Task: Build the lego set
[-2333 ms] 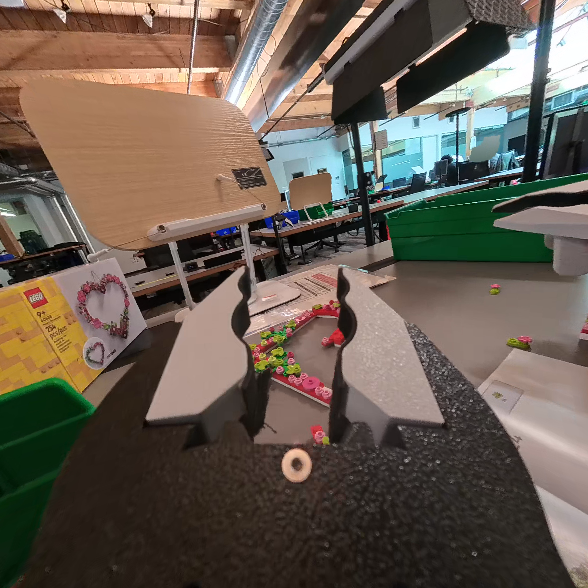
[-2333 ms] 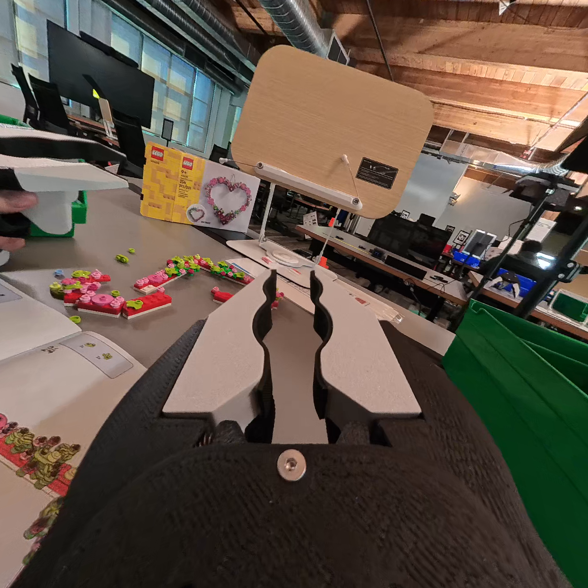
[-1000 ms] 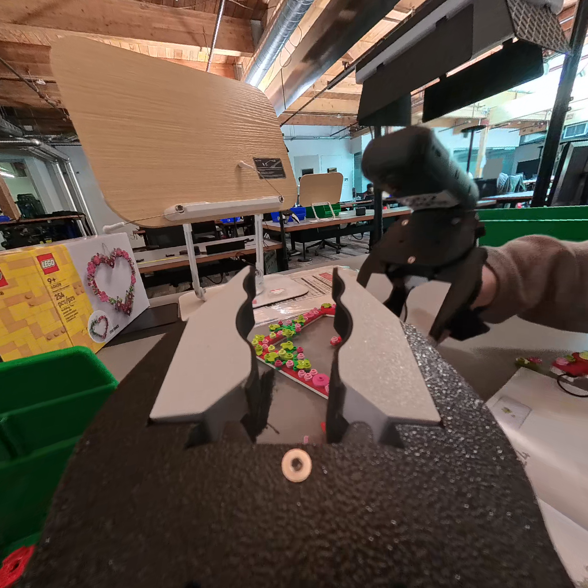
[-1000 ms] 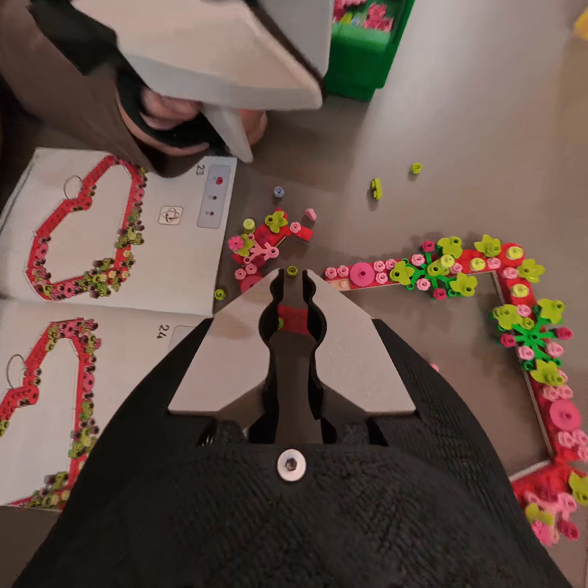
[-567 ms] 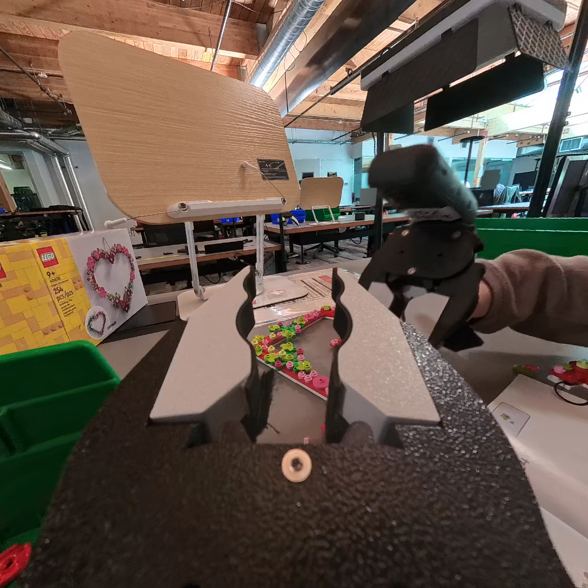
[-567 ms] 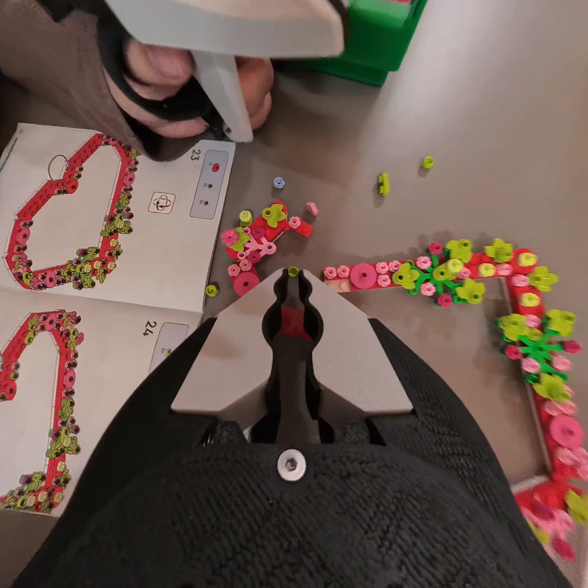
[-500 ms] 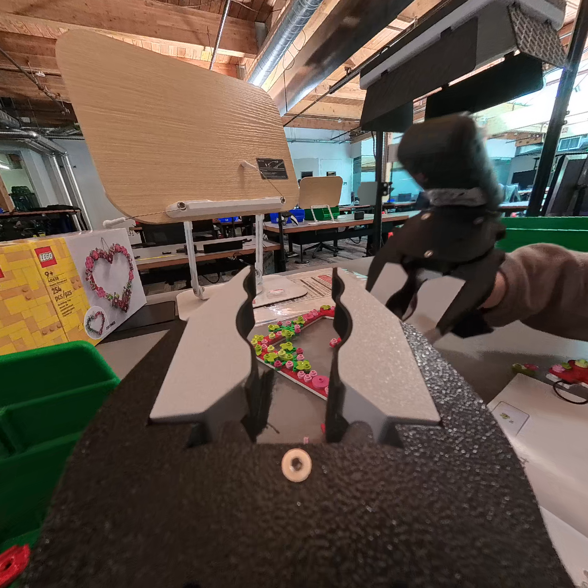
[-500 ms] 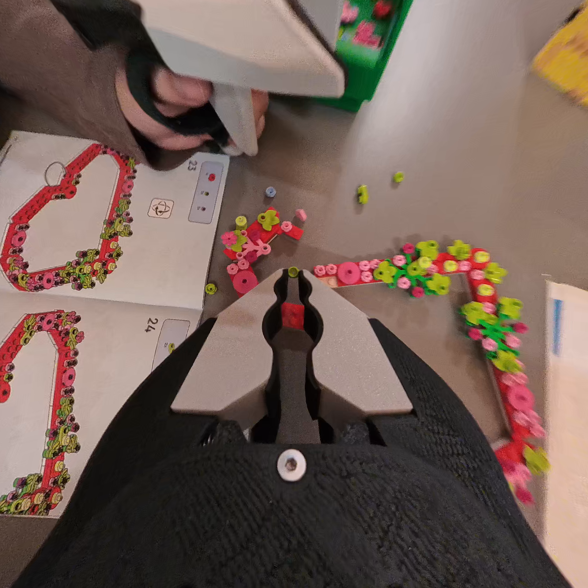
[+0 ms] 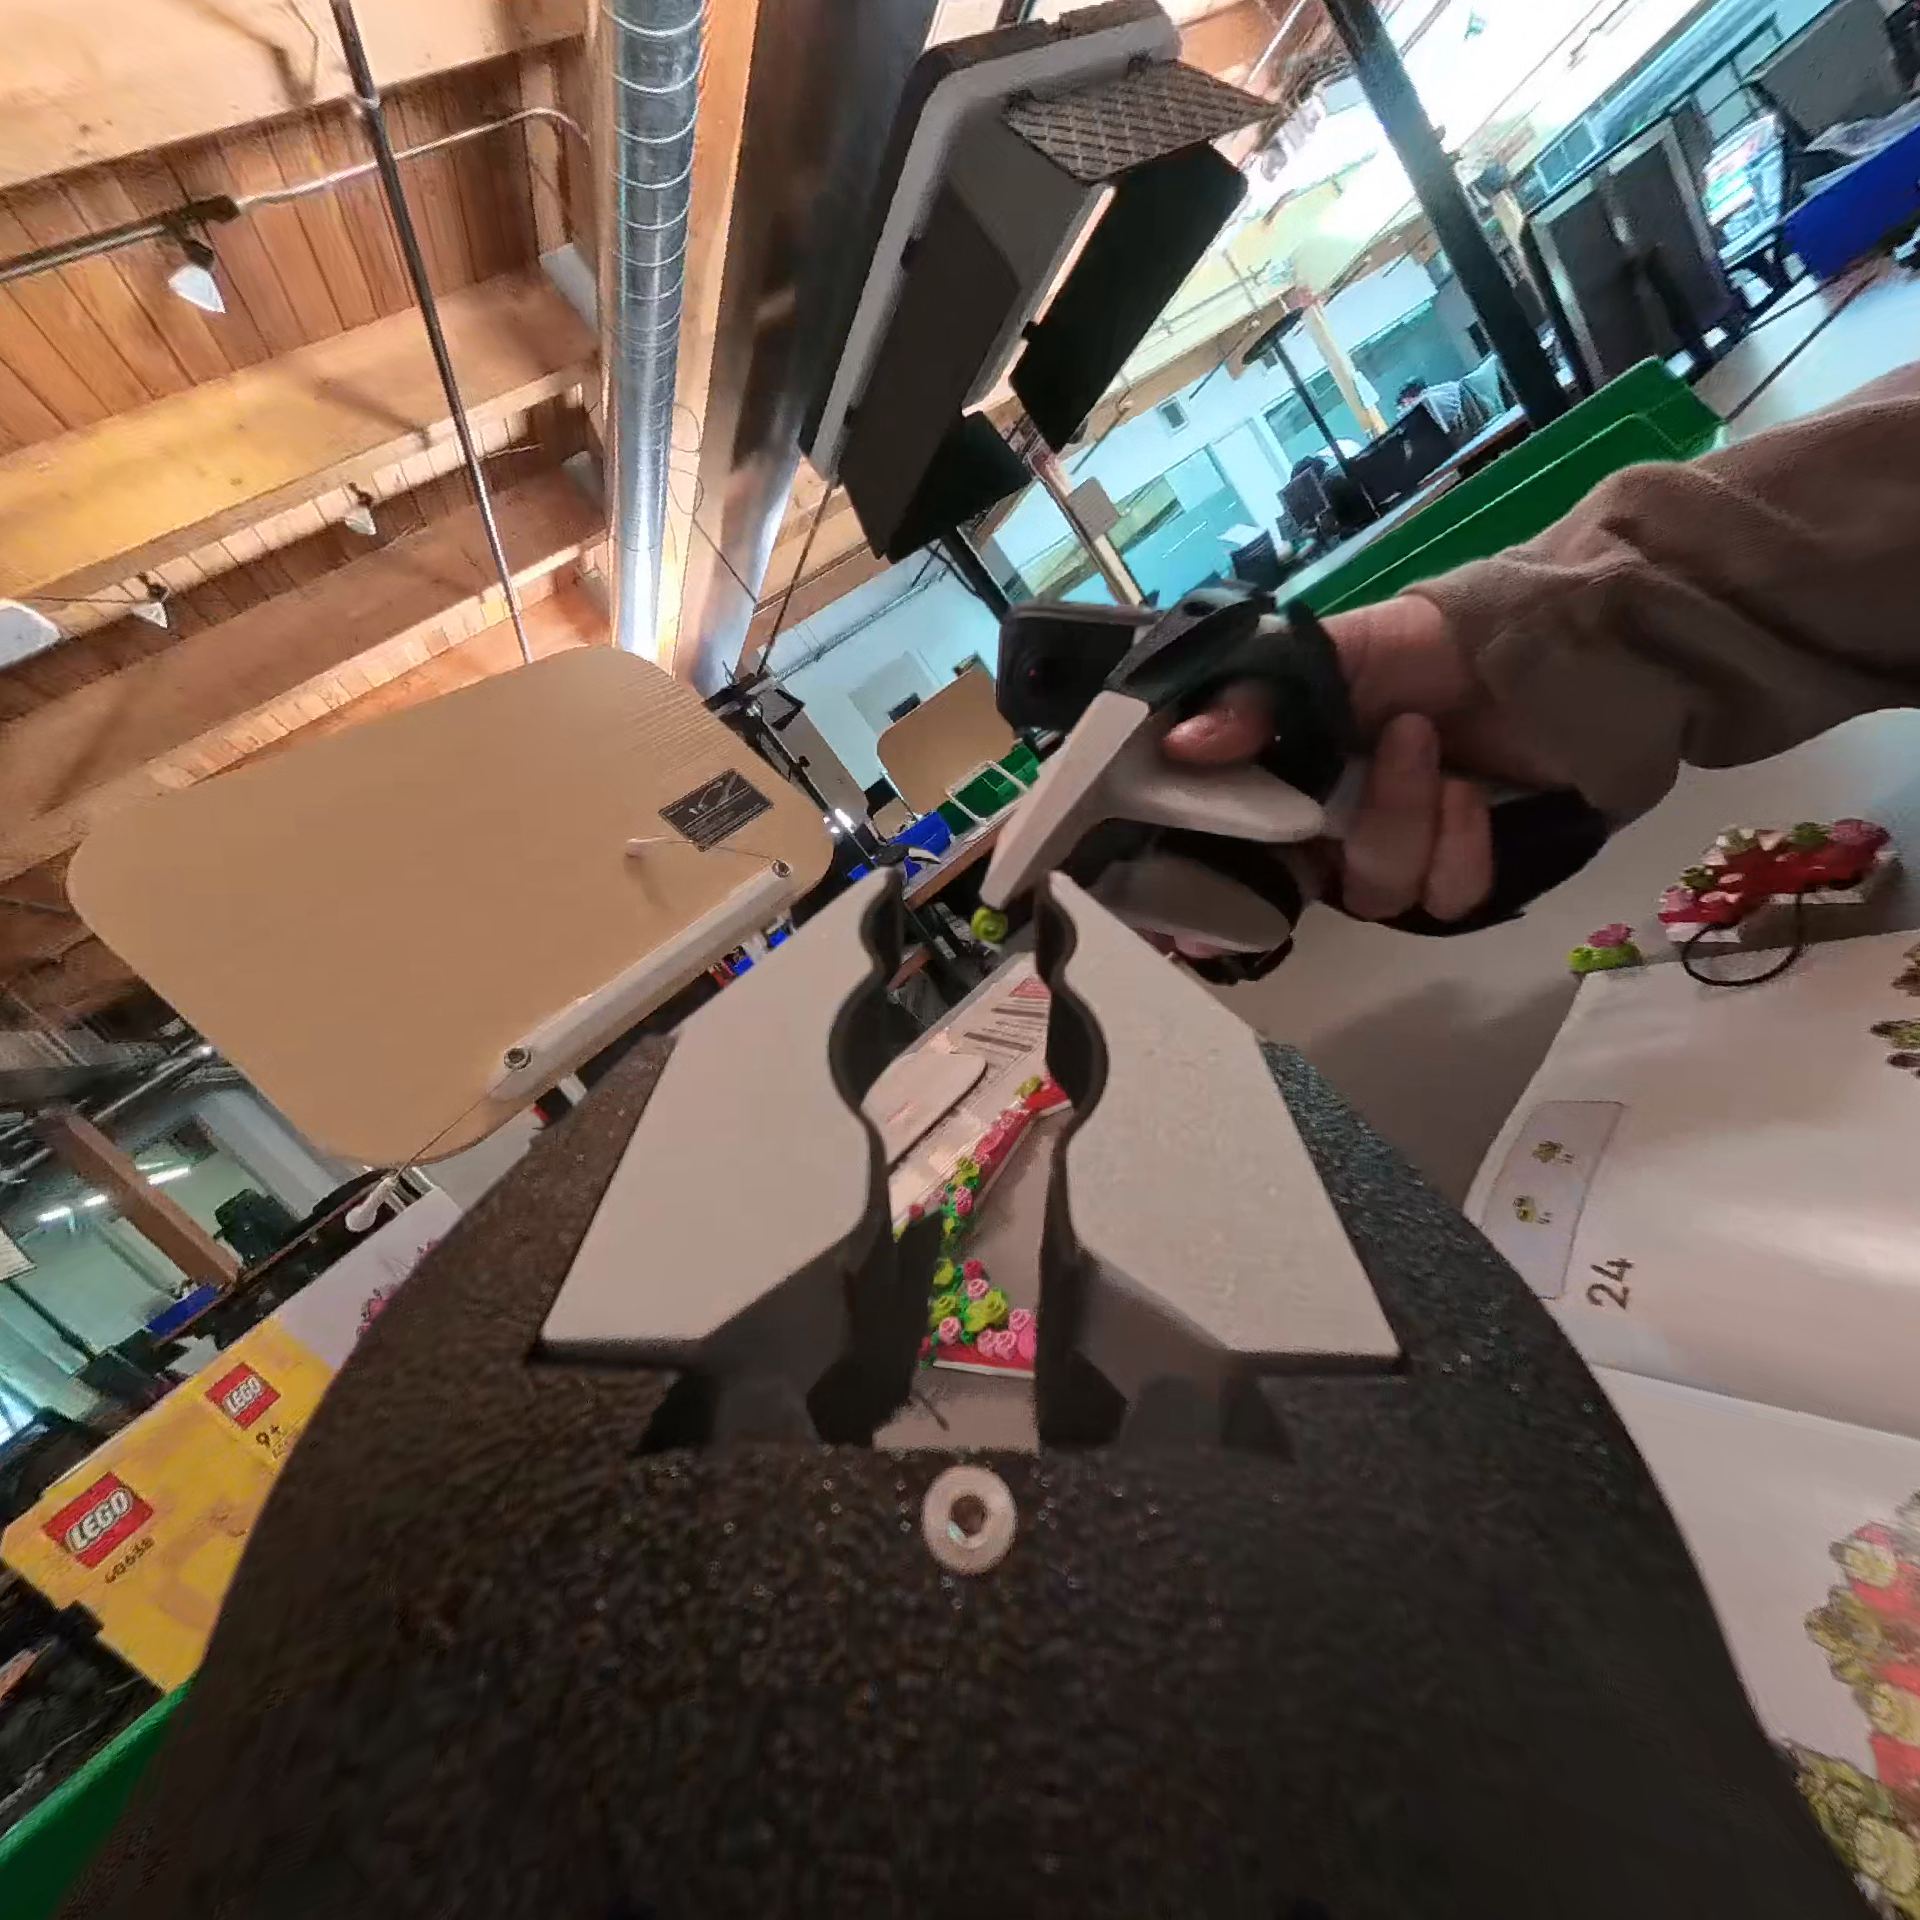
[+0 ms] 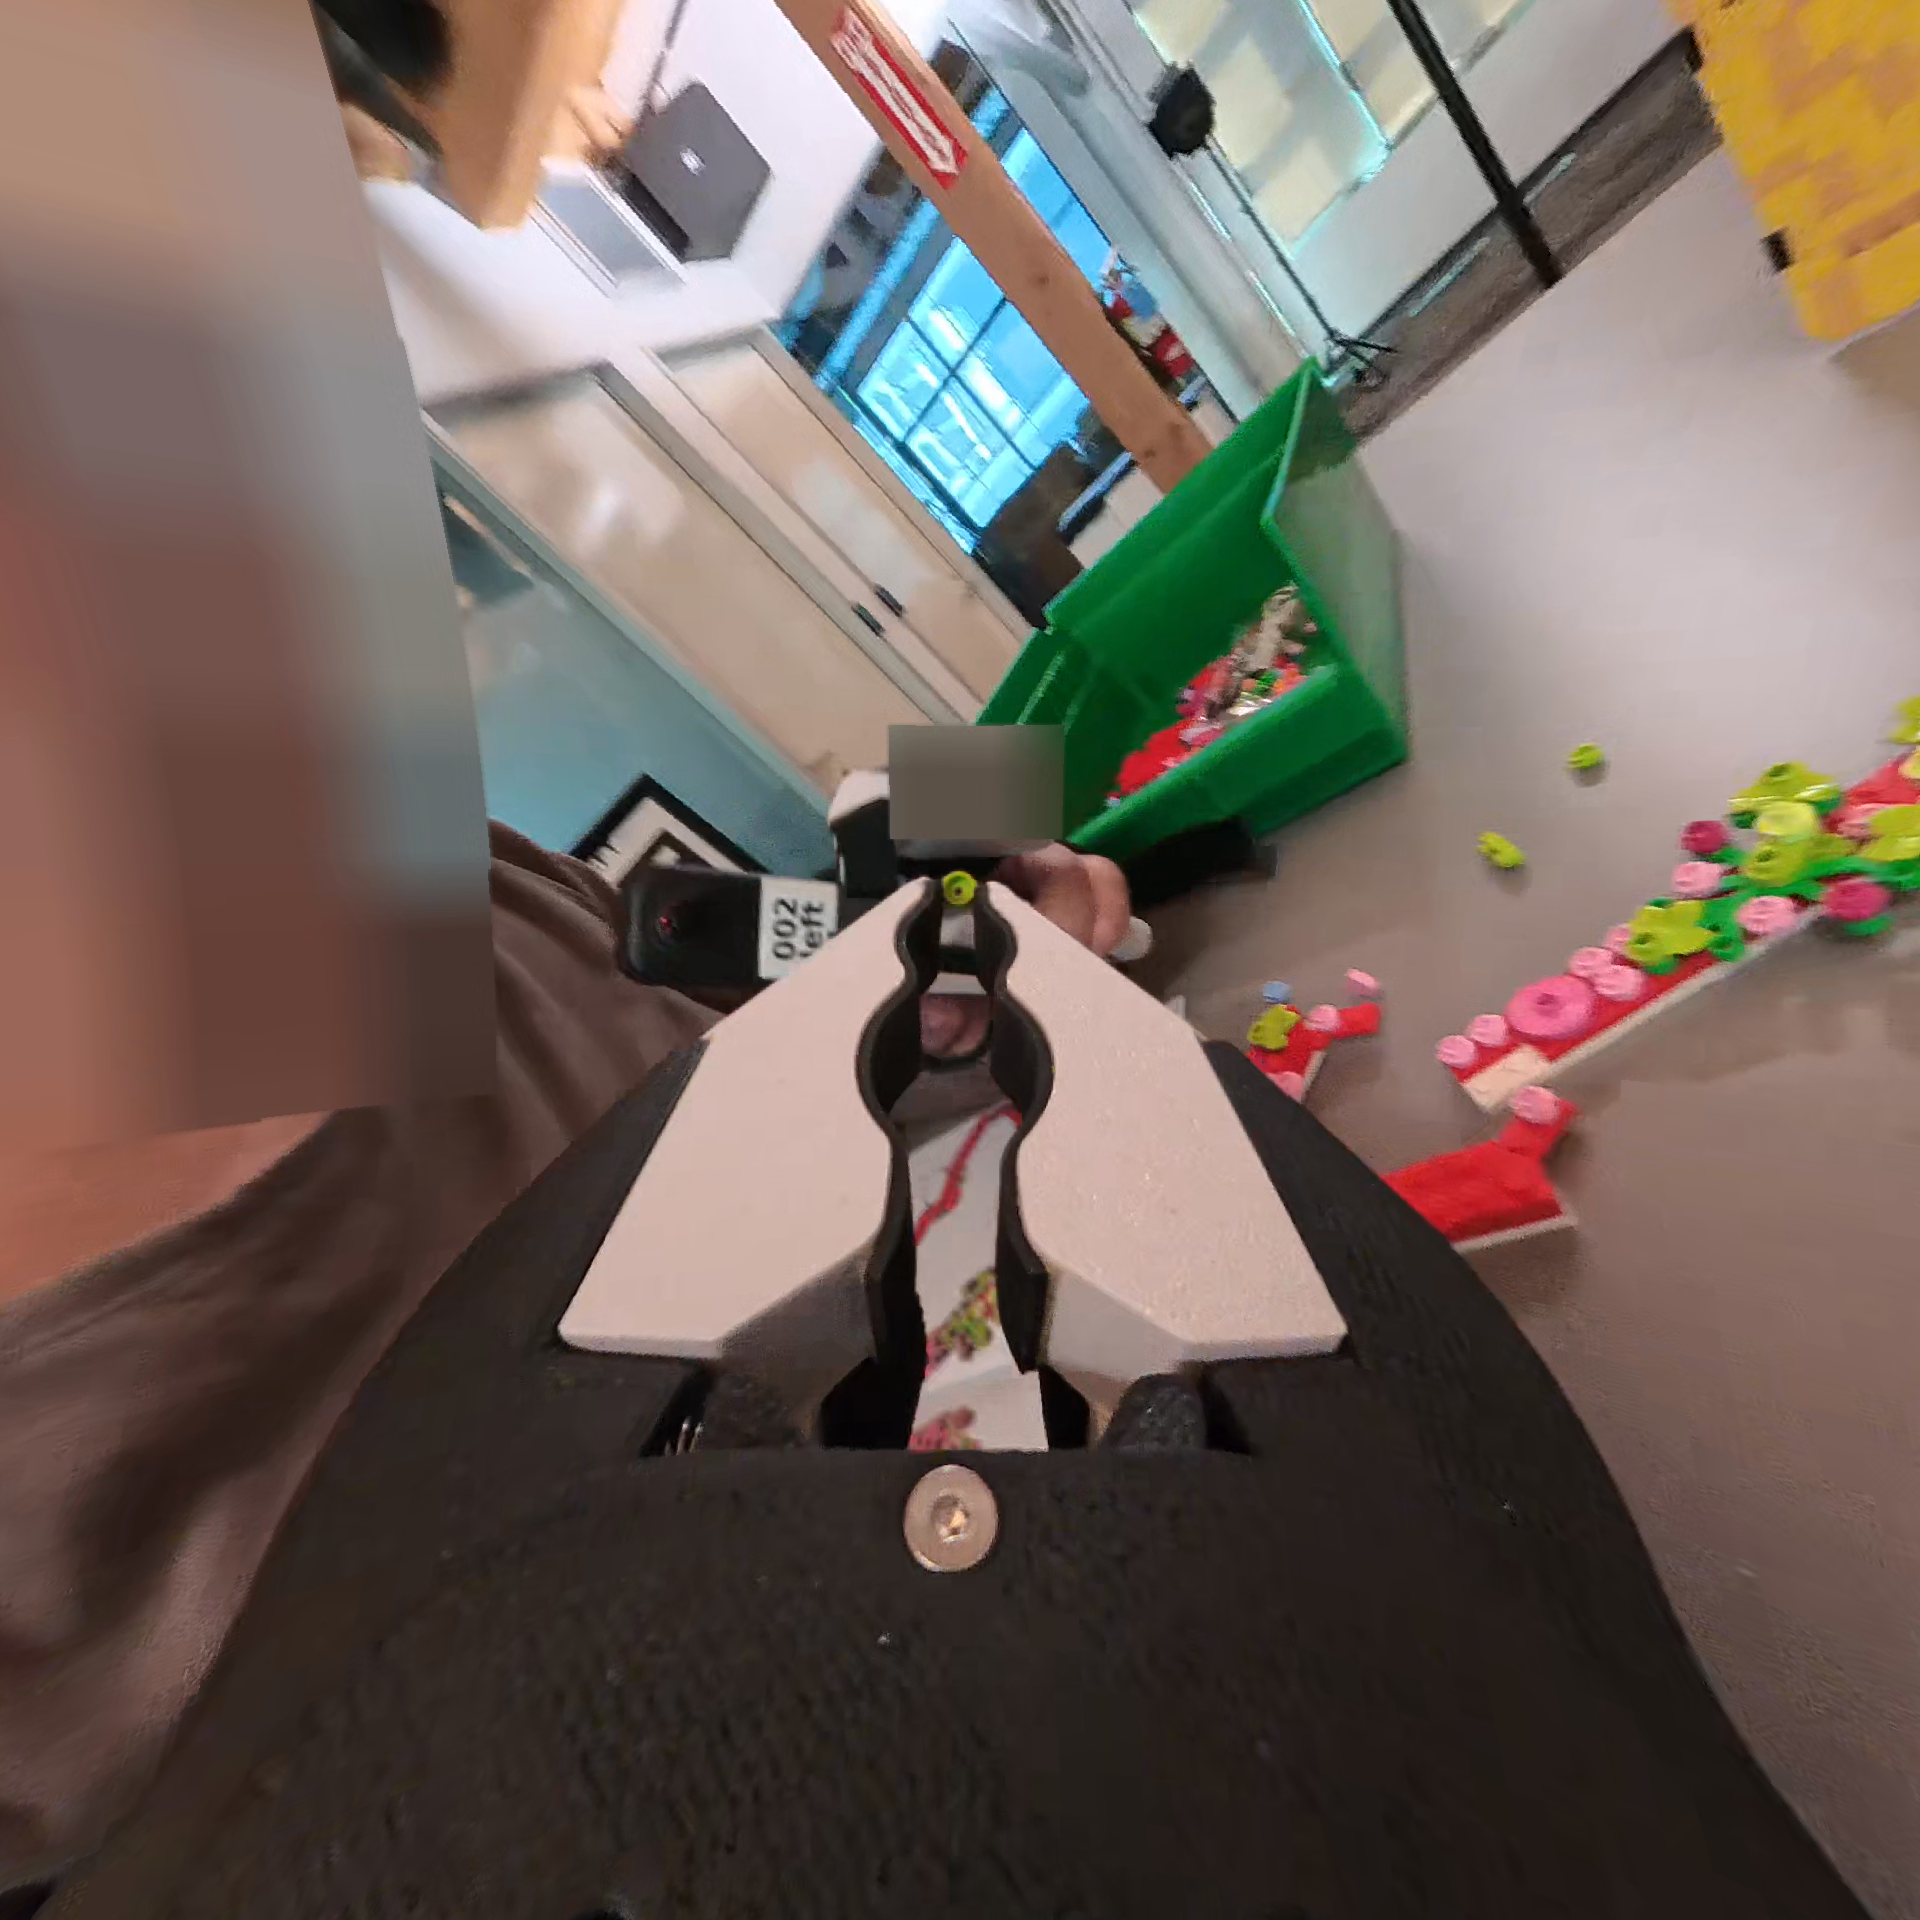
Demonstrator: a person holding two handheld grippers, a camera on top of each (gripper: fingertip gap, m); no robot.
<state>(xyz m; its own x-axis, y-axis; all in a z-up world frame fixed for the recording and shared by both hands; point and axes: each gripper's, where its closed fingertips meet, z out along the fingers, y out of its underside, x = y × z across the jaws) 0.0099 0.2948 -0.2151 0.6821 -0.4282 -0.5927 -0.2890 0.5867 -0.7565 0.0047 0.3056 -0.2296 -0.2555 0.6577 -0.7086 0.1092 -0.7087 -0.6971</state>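
Note:
My right gripper (image 10: pixel 957 896) is shut on a small lime green round stud (image 10: pixel 957 886), held up in the air at its very tip. In the left wrist view the right gripper (image 9: pixel 992 914) comes in from the right, and the stud (image 9: pixel 989 923) sits level with my left fingertips. My left gripper (image 9: pixel 974 894) is open and empty, raised off the table and facing the right one. The red heart frame with pink and lime flowers (image 10: pixel 1662 935) lies on the grey table, and shows below the left fingers (image 9: pixel 977 1299).
An open instruction booklet (image 9: pixel 1714 1195) lies at the right. A green bin of pieces (image 10: pixel 1247 623) stands behind. Small red sub-assemblies (image 10: pixel 1314 1029) and loose lime pieces (image 10: pixel 1501 847) lie on the table. A yellow set box (image 9: pixel 156 1507) and a wooden book stand (image 9: pixel 416 883) are at the left. My two grippers' fingertips are within a few centimetres of each other.
My right gripper lifted the lime stud off the table and turned from facing down to facing the left gripper. The left gripper tilted upward. The two tips have come close together.

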